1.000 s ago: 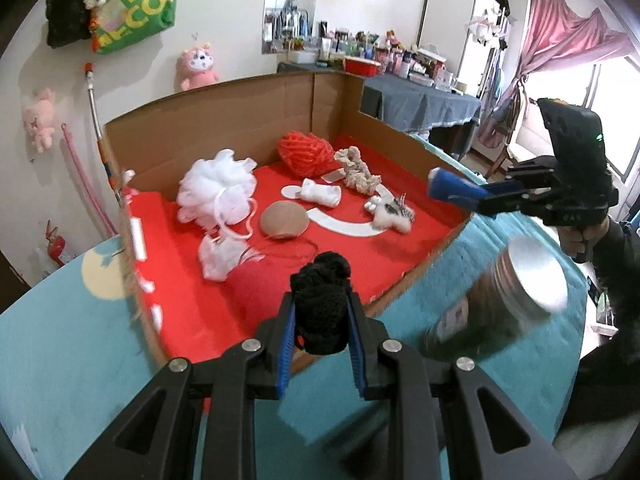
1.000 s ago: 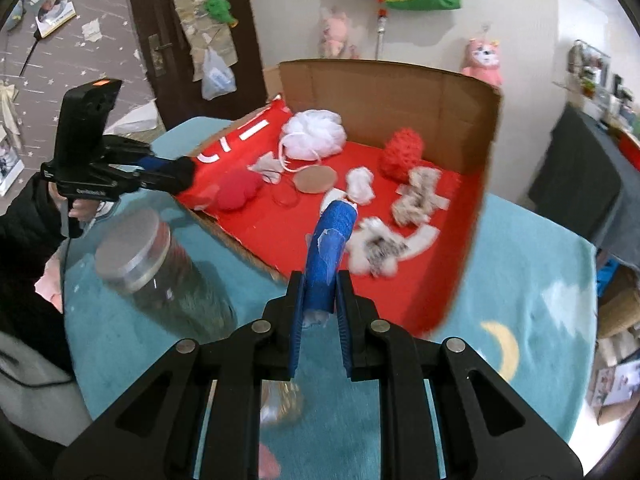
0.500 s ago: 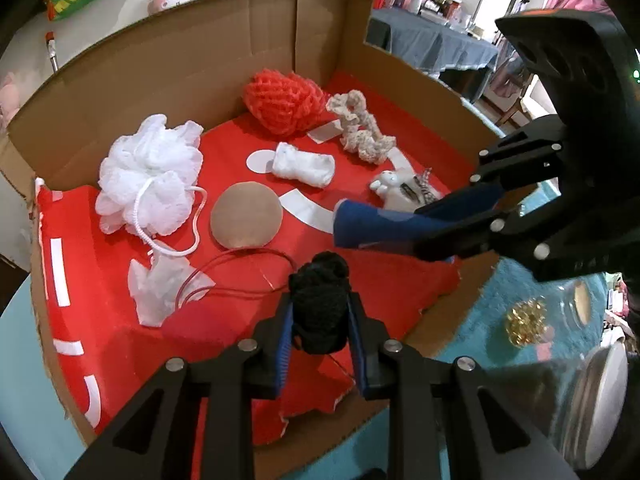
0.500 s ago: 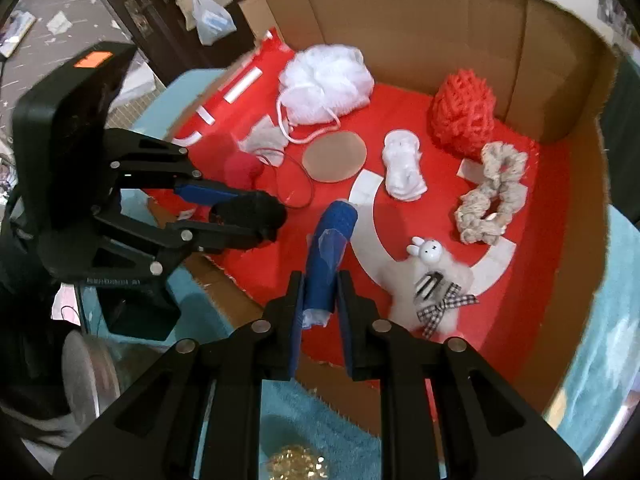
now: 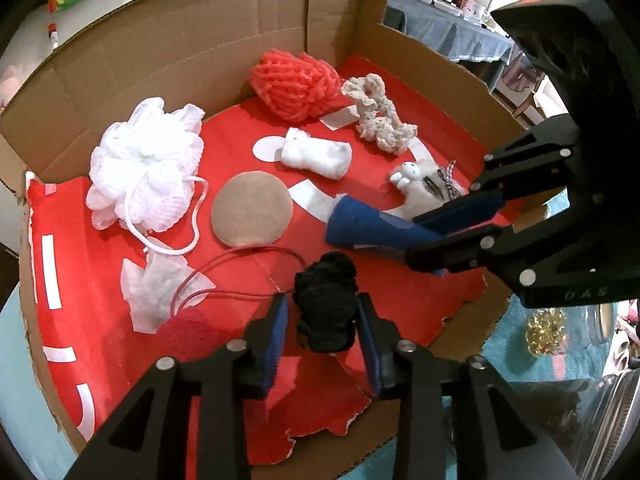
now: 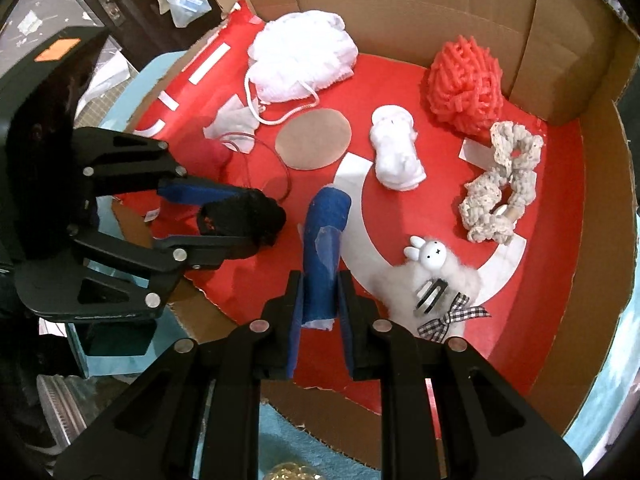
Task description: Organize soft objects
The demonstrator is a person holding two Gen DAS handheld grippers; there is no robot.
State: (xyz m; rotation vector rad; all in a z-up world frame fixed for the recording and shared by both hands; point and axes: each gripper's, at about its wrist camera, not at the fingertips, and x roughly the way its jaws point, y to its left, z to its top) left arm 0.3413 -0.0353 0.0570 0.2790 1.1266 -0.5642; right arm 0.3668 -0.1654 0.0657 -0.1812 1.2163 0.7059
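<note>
My left gripper [image 5: 325, 336] is shut on a black knitted soft ball [image 5: 326, 304], held over the front of the red-lined cardboard box [image 5: 168, 44]. It also shows in the right wrist view [image 6: 256, 218]. My right gripper [image 6: 318, 304] is shut on a blue soft roll [image 6: 325, 240], held low over the box floor beside a fluffy white bunny clip [image 6: 434, 276]. The blue roll also shows in the left wrist view [image 5: 372, 228].
Inside the box lie a white bath pouf [image 5: 144, 164], a coral yarn ball [image 5: 296, 84], a beige scrunchie [image 5: 380, 120], a white sock [image 5: 316, 154], a tan round pad [image 5: 252, 208] and a red pouch [image 5: 192, 326]. A glass jar [image 5: 600, 400] stands right of the box.
Both grippers have moved from the teal mat forward over the box and lower toward its red floor, each still holding its object. The jar has slid out to the frame edge.
</note>
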